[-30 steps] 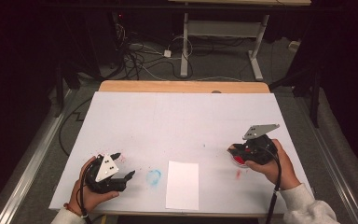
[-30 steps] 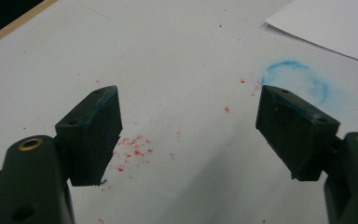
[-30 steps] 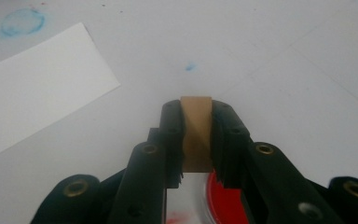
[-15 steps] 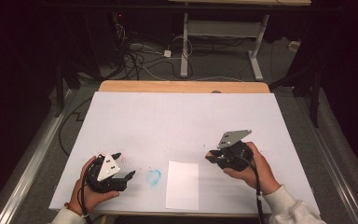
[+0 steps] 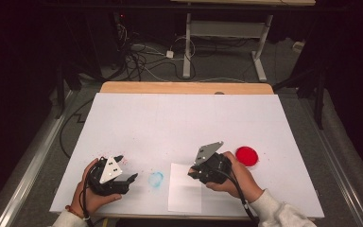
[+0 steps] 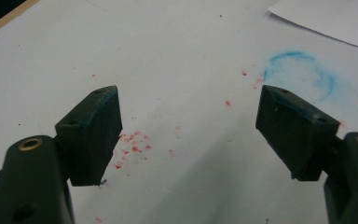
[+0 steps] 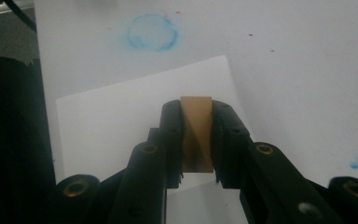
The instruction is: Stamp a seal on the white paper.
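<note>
A small tan block [image 7: 196,135] is clamped between the jaws of the right gripper [image 5: 194,172], held above the right edge of a white paper sheet [image 5: 185,194] near the table's [image 5: 184,118] front edge. The left gripper [image 5: 126,170] is held with jaws spread wide and empty, beside a blue ring stain [image 5: 155,178]. A red disc [image 5: 246,155] lies just right of the right hand [image 5: 236,177].
</note>
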The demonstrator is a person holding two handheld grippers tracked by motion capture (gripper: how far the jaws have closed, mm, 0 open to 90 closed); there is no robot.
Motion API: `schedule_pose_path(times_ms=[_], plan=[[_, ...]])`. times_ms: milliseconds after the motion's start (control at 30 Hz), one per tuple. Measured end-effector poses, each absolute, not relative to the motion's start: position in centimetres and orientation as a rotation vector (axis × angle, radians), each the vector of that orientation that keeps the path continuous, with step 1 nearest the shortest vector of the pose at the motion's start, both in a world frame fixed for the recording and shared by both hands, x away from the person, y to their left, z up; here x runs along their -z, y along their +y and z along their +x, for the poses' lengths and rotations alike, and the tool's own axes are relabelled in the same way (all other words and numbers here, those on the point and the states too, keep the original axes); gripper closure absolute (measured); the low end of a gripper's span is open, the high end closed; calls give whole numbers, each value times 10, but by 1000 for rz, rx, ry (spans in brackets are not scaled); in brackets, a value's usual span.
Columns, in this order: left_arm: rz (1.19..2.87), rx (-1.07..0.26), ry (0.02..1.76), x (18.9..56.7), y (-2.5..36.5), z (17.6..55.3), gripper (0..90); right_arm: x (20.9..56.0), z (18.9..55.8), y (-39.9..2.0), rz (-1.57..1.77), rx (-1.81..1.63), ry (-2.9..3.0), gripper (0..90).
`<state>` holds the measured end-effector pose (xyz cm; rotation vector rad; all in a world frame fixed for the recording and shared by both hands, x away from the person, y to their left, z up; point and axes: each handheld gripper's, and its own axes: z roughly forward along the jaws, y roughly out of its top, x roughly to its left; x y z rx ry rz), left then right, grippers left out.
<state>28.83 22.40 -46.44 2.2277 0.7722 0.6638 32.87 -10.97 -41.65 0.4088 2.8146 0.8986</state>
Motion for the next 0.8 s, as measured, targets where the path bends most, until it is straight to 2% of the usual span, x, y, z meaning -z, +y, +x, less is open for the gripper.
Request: schedule_pose_path(times_ms=[367,433,800], plan=[[2238,-663,777,465,224,289,220,434,325,-83,317,-763,2920,758],[2244,-662,775,465,224,289,220,445,328,-79,329,-688,2941,759],[2248,-665,773,465,223,288,220,453,330,-81,325,-704,2956,760]])
